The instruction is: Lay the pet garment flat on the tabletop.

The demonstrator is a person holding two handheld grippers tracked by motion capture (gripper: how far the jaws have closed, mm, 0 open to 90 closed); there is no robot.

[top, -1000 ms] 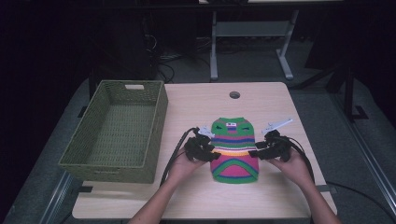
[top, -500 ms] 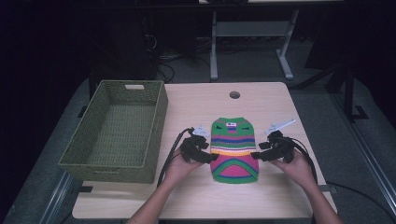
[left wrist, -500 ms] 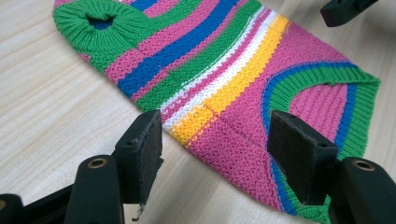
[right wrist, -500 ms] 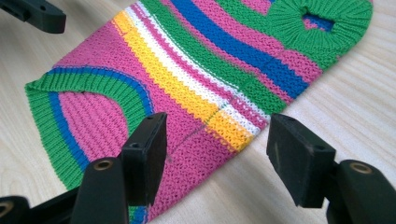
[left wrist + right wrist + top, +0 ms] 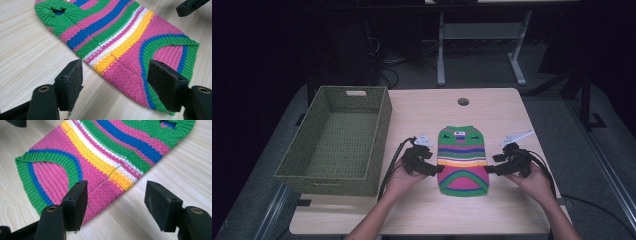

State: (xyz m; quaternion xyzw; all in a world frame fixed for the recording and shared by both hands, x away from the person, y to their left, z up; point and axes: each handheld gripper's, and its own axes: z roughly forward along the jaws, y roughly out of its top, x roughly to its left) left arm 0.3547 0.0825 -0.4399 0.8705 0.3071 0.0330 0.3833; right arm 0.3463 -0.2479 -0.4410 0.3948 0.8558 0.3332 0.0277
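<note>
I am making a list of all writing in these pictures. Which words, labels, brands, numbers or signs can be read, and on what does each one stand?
No text can be read.
Small label at the neck of the striped knit garment: a white patch with a dark mark, too small and blurred to read.
Green woven basket, wooden table and both grippers: no writing visible.

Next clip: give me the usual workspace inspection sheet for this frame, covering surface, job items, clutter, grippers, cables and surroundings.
Surface: wooden table, bare wood around the work.
Job's things: striped knitted garment lying flat; woven green basket beside it, nothing inside.
Clutter: nothing seen.
Grippers: left gripper and right gripper flank the garment, jaws just opened, pads off the knit.
Cables: black cable trails from the left gripper.
Surroundings: dark room; metal stand behind the table.
</note>
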